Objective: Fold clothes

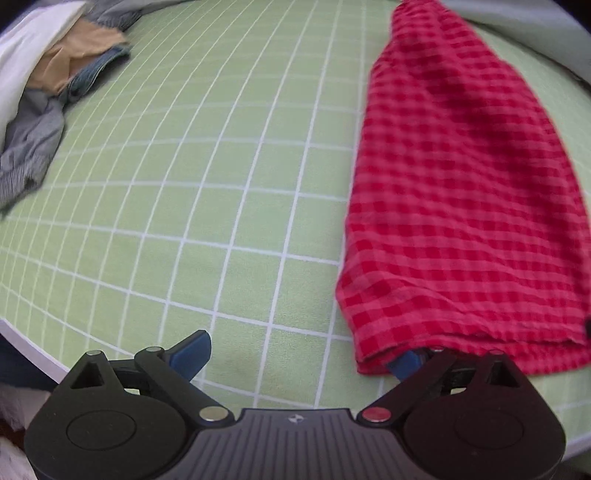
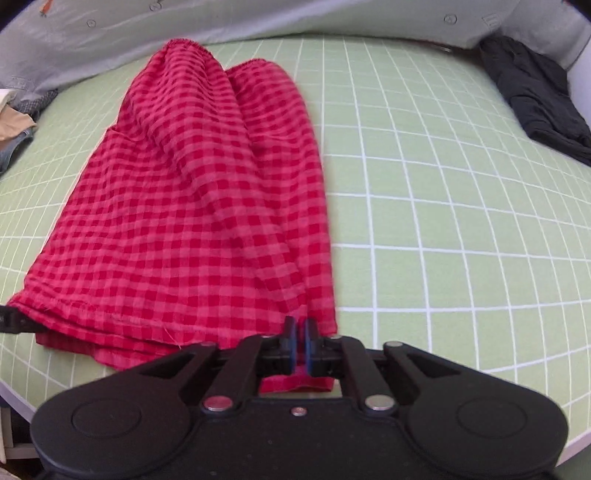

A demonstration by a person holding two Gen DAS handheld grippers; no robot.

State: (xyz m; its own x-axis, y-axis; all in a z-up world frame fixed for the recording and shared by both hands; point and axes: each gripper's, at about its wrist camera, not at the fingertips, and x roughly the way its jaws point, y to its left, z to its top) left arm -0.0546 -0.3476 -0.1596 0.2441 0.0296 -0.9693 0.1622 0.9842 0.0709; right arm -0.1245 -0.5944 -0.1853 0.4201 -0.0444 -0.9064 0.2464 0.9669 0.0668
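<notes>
A red checked garment (image 2: 207, 206) lies lengthwise on the green grid mat (image 2: 443, 221), its hem toward me. My right gripper (image 2: 300, 336) is shut on the hem's near right corner, with a fold of the cloth showing behind the pads. In the left wrist view the same garment (image 1: 461, 206) lies at the right. My left gripper (image 1: 299, 354) is open at the hem's near left corner. Its right fingertip (image 1: 404, 363) is tucked under the cloth edge and its left fingertip (image 1: 192, 350) is over bare mat (image 1: 221, 221).
A heap of clothes (image 1: 55, 81) in white, tan, denim and grey lies at the mat's far left. A black garment (image 2: 532, 96) lies at the far right. A grey sheet (image 2: 258, 18) runs along the back. The mat's near edge (image 1: 29, 350) is close.
</notes>
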